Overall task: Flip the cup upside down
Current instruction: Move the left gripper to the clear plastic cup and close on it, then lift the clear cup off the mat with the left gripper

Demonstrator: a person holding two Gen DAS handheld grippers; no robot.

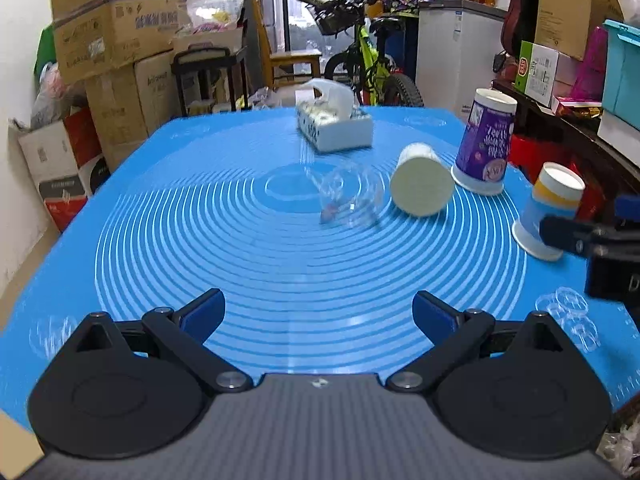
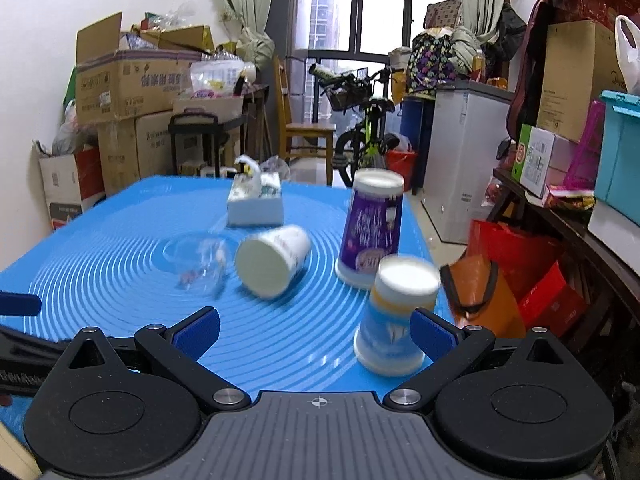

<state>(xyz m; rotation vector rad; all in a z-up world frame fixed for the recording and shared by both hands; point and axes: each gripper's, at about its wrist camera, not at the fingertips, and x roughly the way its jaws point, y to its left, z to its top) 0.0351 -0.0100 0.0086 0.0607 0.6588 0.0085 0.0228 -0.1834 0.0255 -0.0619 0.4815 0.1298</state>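
A white paper cup (image 1: 422, 184) lies on its side on the blue mat (image 1: 240, 264), its base toward me; it also shows in the right wrist view (image 2: 272, 260). A clear plastic cup (image 1: 344, 196) lies on its side left of it, also in the right wrist view (image 2: 204, 268). A purple cup (image 1: 486, 140) (image 2: 372, 232) and a blue-and-yellow cup (image 1: 550, 212) (image 2: 396, 312) stand upside down at the right. My left gripper (image 1: 318, 314) is open and empty above the mat. My right gripper (image 2: 316, 334) is open, its right finger beside the blue-and-yellow cup.
A white tissue box (image 1: 334, 126) (image 2: 256, 204) sits at the mat's far side. The mat's right edge (image 2: 424, 248) is close to the upside-down cups. Cardboard boxes (image 1: 120, 40), a bicycle (image 1: 368, 64) and a shelf (image 2: 560, 208) surround the table.
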